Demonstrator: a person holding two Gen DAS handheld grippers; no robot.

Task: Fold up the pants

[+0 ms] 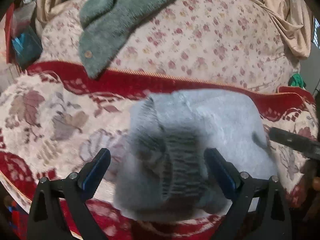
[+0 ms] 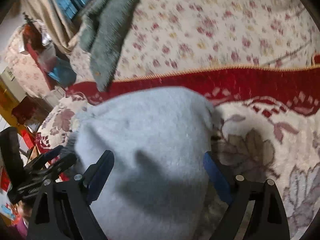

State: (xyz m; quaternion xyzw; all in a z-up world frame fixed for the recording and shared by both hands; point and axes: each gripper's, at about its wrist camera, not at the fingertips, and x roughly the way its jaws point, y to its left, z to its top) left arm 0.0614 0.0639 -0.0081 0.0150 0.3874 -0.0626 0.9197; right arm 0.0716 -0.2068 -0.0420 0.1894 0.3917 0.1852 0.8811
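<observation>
The light grey-blue pants [image 1: 210,120] lie in a folded bundle on a red-and-cream blanket [image 1: 50,116]. Their darker ribbed band [image 1: 180,160] sits between the wide-apart fingers of my left gripper [image 1: 158,160], which is open just above the cloth. In the right wrist view the pants [image 2: 150,126] fill the centre, and my right gripper [image 2: 158,162] is open with its fingers on either side of the bundle. The left gripper [image 2: 50,160] shows at the lower left of that view, and the right gripper [image 1: 294,142] pokes in at the right edge of the left wrist view.
A fuzzy green cardigan [image 1: 112,24] with a button lies on the floral sheet [image 1: 200,36] beyond the blanket's red border [image 1: 140,82]. Beige curtains [image 1: 290,20] hang at the back. A blue object [image 1: 22,46] and clutter stand off the bed's left side.
</observation>
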